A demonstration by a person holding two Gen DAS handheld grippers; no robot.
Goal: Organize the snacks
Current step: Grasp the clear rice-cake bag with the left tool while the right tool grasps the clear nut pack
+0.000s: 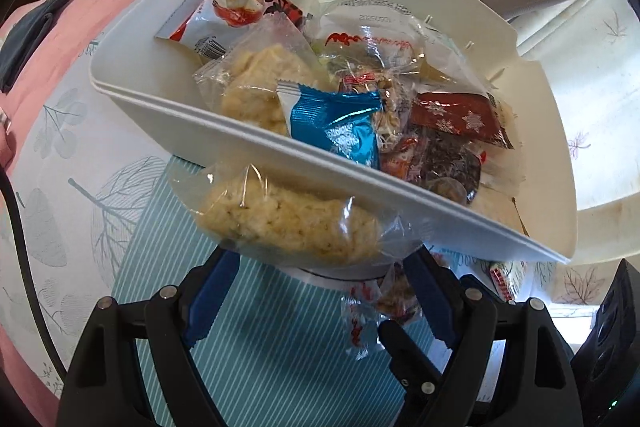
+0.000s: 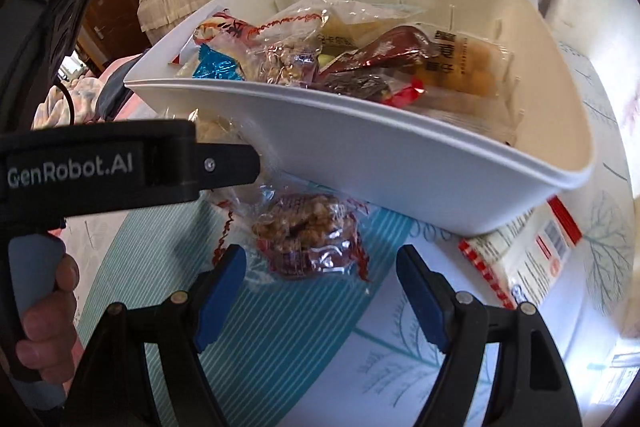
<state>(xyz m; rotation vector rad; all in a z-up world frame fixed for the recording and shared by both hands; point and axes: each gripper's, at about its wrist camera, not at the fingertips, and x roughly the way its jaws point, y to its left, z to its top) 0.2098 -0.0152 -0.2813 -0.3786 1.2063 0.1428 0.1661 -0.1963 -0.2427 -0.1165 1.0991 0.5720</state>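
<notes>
Your largest thing is the bed cover [image 1: 100, 187], white with grey leaf prints and a pink edge, with a teal striped mat [image 1: 256, 339] lying on it; on that stands the white plastic bin [image 1: 360, 183], its near wall right in front of both tongs, and it is heaped with wrapped snacks.

Inside the bin you have a red and white pouch [image 1: 236, 7] leaning on the far left wall, a clear bag of pale puffed rice cake [image 1: 256, 87], a shiny blue wrapper [image 1: 340, 123] against the near wall, and a dark red packet with snowflakes [image 1: 456, 115] to the right.

Outside it, a second rice cake bag [image 1: 288, 223] sits against the bin's near wall, at the tips of your left gripper [image 1: 320, 291]; those jaws stand wide, and whether the pads touch the bag cannot be told.

Your right gripper [image 2: 320, 279] is also spread wide, holding nothing; a clear-wrapped nut cluster [image 2: 308, 231] lies on the mat just ahead of its tips, beside the bin.

A red and white packet [image 2: 524, 251] lies flat to the right, partly under the bin's corner.
</notes>
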